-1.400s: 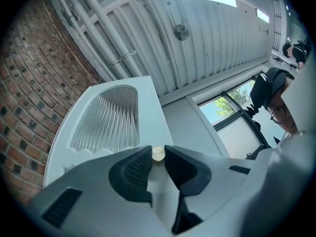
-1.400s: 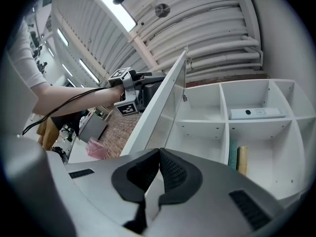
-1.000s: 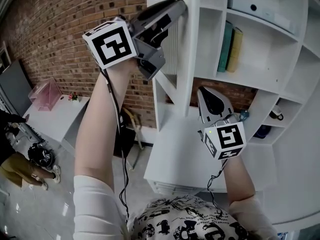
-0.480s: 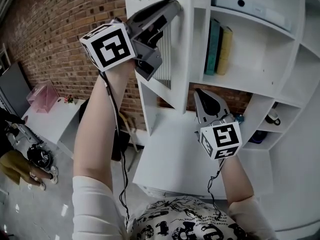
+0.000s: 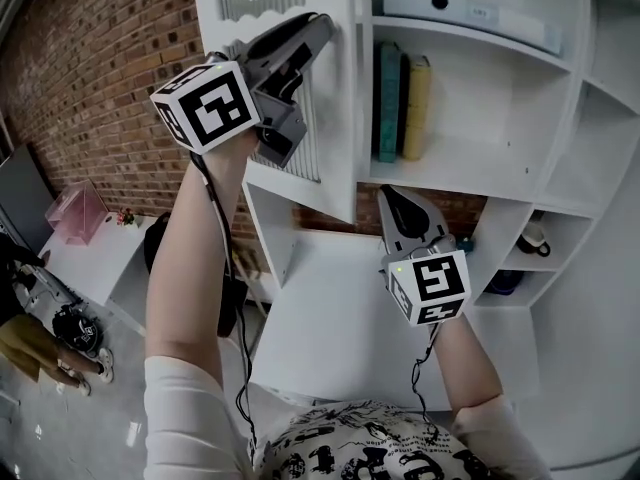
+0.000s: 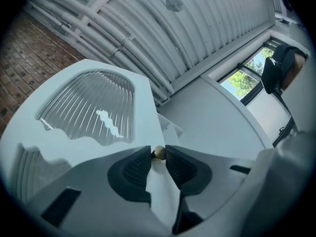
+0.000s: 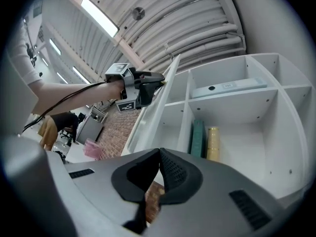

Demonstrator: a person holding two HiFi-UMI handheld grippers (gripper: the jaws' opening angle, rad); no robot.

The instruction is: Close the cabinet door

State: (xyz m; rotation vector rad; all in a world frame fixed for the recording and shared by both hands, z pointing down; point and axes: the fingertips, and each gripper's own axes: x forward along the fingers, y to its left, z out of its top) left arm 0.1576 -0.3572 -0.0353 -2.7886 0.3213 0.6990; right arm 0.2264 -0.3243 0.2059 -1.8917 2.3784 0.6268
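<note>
Gripping the knob of the open cabinet door

At the upper left, the left gripper (image 5: 315, 28) has the small brass knob (image 6: 159, 152) between its pad tips, and its jaws are easing apart. The white cabinet door (image 5: 335, 138), glazed with ribbed glass, juts out from the shelf unit (image 5: 470, 158) beside two upright books (image 5: 400, 103). The right gripper (image 5: 395, 200) hangs lower, its jaws pressed together on nothing.
</note>
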